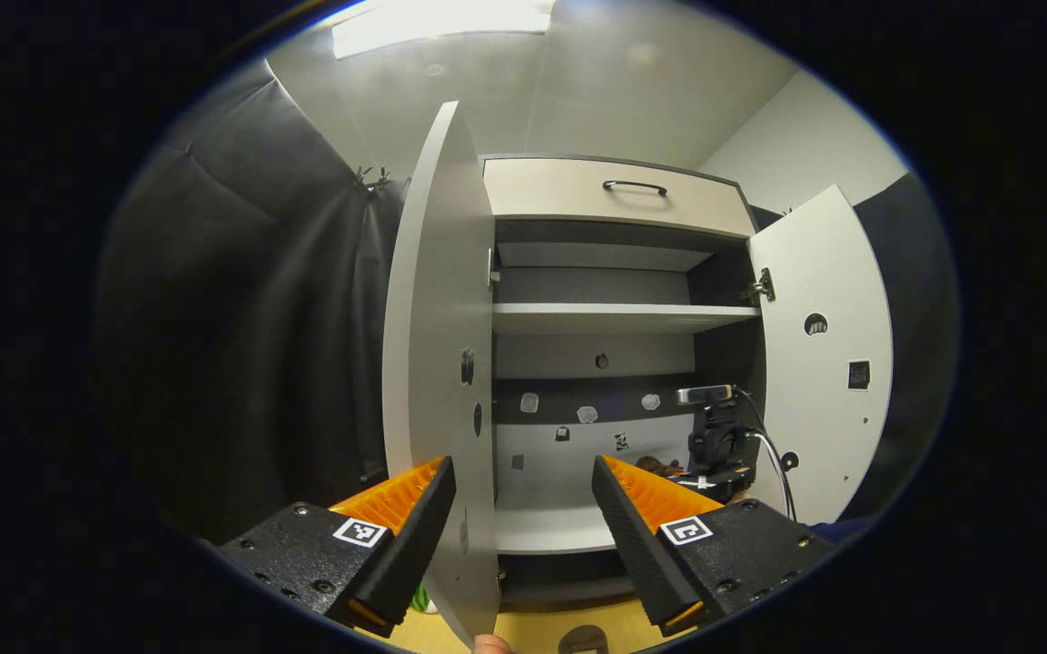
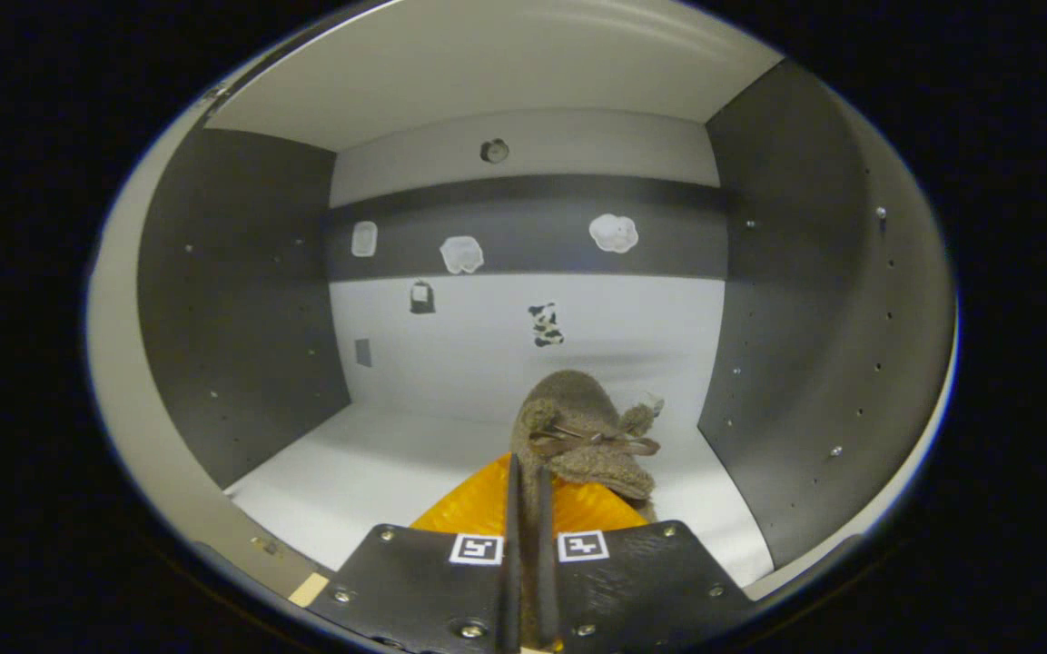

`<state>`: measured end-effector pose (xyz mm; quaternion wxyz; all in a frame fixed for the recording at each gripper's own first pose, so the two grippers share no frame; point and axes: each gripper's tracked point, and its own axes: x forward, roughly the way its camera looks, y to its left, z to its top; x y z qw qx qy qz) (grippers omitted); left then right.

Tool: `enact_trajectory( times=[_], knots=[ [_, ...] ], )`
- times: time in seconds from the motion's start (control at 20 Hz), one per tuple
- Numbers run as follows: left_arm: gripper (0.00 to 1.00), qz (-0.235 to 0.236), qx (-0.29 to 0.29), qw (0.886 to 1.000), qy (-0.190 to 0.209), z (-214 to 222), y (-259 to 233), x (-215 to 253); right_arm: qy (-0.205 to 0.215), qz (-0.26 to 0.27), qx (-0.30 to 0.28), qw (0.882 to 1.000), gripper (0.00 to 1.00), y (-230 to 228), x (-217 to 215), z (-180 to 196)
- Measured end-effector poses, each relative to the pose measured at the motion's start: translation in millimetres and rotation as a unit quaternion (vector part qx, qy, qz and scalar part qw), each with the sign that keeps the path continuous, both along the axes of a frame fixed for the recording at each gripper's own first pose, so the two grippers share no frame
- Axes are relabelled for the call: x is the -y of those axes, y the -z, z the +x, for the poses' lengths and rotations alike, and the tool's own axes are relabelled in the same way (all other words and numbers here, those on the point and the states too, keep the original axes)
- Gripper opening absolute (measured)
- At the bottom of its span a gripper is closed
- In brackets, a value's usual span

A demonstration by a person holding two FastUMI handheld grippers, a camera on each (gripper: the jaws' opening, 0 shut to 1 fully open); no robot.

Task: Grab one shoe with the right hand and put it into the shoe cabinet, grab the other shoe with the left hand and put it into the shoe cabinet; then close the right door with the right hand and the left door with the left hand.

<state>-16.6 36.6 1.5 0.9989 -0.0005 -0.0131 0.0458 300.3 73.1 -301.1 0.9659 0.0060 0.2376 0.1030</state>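
Fingers up close in the right gripper view: the right gripper (image 2: pixel 524 509) has its two fingers squeezed nearly together on the thin edge of a shoe (image 2: pixel 582 436), a fuzzy, fleecy slipper-like thing with a flat bow across its top. The shoe hangs inside the shoe cabinet (image 2: pixel 241 300), low in the bottom compartment, toward its right side, just over the smooth pale floor (image 2: pixel 369 472); whether it touches that floor I cannot tell. Matte dark side panels dotted with small peg holes rise either side, and beyond stands a pale back panel crossed by a dark band (image 2: pixel 523 227) with a few small pale blobs stuck on it.

Over to the left gripper view: the left gripper (image 1: pixel 523 509) is spread wide, ribbed inner faces showing, nothing between them. Right beyond its tips the left door (image 1: pixel 437 363) stands open, a smooth flat pale slab seen almost edge-on. Past it, the lower compartment, where the other gripper (image 1: pixel 714 445) reaches in at the right, cable trailing. Above, a flat pale shelf (image 1: pixel 623 318), and at the top a drawer front with a slim dark bar handle (image 1: pixel 635 186). The right door (image 1: pixel 818 363) swings open too, hinge showing.
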Motion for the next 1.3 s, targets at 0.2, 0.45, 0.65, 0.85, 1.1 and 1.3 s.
enact_trajectory(
  times=[0.2,0.45,0.65,0.85,1.1,1.3],
  knots=[
    [0.94,0.001,-0.001,1.000,-0.002,0.7,0.2,-0.1,0.008,0.003,-0.024,1.000,0.08,16.9,1.7,10.6],
    [0.94,0.001,0.001,1.000,0.003,1.7,-1.0,2.7,-0.014,0.027,-0.052,0.998,0.39,15.2,-8.7,-9.3],
    [0.95,0.010,0.010,1.000,0.028,1.2,-3.1,23.4,-0.021,0.018,-0.030,0.999,0.46,-13.4,-6.4,-36.2],
    [0.96,-0.015,-0.008,0.997,0.075,2.2,18.5,58.2,-0.036,0.047,0.022,0.998,0.49,-82.0,-5.2,-75.1],
    [0.94,-0.055,-0.090,0.988,0.116,10.2,108.5,87.1,-0.036,0.074,0.087,0.993,0.51,-174.5,8.6,-131.2],
    [0.97,-0.102,-0.174,0.972,0.120,5.5,203.6,89.6,-0.026,0.070,0.132,0.988,0.48,-224.2,27.7,-173.3]
  ],
)
